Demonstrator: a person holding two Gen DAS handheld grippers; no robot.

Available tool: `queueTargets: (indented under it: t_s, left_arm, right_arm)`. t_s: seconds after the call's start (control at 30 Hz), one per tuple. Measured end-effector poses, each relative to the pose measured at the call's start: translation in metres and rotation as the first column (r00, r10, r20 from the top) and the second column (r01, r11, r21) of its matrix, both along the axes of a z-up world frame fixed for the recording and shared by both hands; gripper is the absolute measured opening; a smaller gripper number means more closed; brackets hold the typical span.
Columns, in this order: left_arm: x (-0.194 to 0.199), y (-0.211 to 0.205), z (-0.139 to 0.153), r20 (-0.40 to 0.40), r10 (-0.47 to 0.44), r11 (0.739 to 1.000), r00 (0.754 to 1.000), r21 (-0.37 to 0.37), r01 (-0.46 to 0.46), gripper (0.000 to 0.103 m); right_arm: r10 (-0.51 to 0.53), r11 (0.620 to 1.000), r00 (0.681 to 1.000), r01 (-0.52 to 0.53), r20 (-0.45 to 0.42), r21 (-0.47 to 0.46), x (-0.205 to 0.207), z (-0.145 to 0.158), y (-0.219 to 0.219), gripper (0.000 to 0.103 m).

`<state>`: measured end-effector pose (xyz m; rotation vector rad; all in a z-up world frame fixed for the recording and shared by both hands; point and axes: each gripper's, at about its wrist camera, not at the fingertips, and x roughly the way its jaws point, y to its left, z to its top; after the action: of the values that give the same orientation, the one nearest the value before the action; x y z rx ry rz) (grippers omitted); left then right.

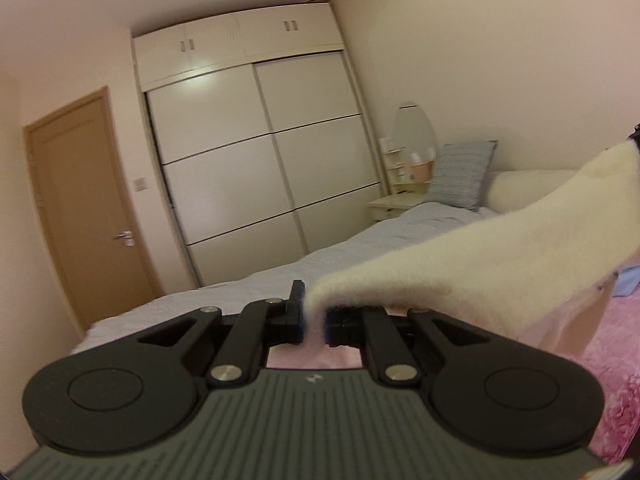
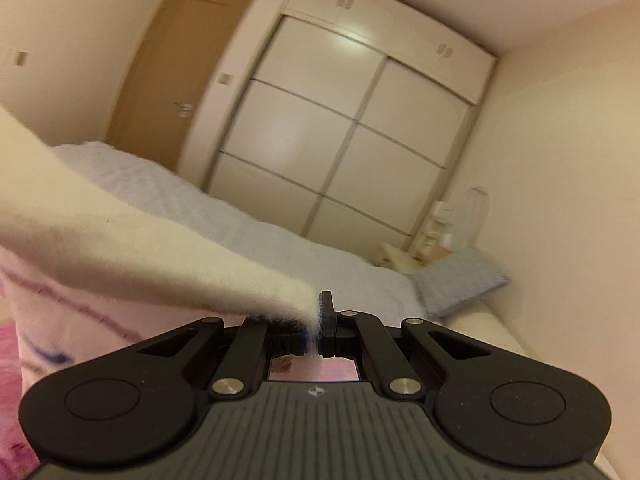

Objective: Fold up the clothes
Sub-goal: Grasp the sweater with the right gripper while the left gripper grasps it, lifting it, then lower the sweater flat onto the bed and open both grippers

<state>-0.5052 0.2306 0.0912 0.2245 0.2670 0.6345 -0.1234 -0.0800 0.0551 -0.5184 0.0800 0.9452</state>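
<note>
Both jaws are pinched tight on cloth: the left gripper (image 1: pixel 313 317) and the right gripper (image 2: pixel 314 322) each clamp an end of a cream fleece garment (image 1: pixel 500 248), its pale pink lining (image 2: pixel 60 312) hanging below. It is stretched in the air between them, above a bed (image 1: pixel 312 268) facing a white sliding-door wardrobe (image 1: pixel 260 152)

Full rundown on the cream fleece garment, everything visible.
The cream fleece garment looks fuzzy and thick, with a pale pink lining showing beneath. It hangs stretched in the air above the bed, one corner pinched in the left hand-held gripper, another in the right hand-held gripper. Both are shut on it. Its lower part is out of view.
</note>
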Motion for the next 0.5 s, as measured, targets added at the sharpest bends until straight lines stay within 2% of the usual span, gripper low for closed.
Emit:
queueTargets:
  t_s: [0.27,0.4,0.5]
  left_arm:
    - [-0.02,-0.028,0.047,-0.068,0.056,0.997,0.996,0.054,-0.052,0.008]
    - [-0.001,0.003,0.067,-0.072,0.038,0.998,0.997,0.061,-0.034,0.008]
    - [0.04,0.061,0.062,-0.102,-0.003,1.0,0.995,0.003,0.003,0.009]
  right_arm:
    - [0.133,0.99,0.989,-0.136,-0.064,-0.041,-0.012,0.035,-0.004,0.0]
    - [0.15,0.988,0.985,-0.153,-0.083,-0.027,-0.002,0.055,0.025,0.001]
    - [0.127,0.989,0.981,-0.136,-0.146,-0.053,0.028,0.053,0.069,0.002]
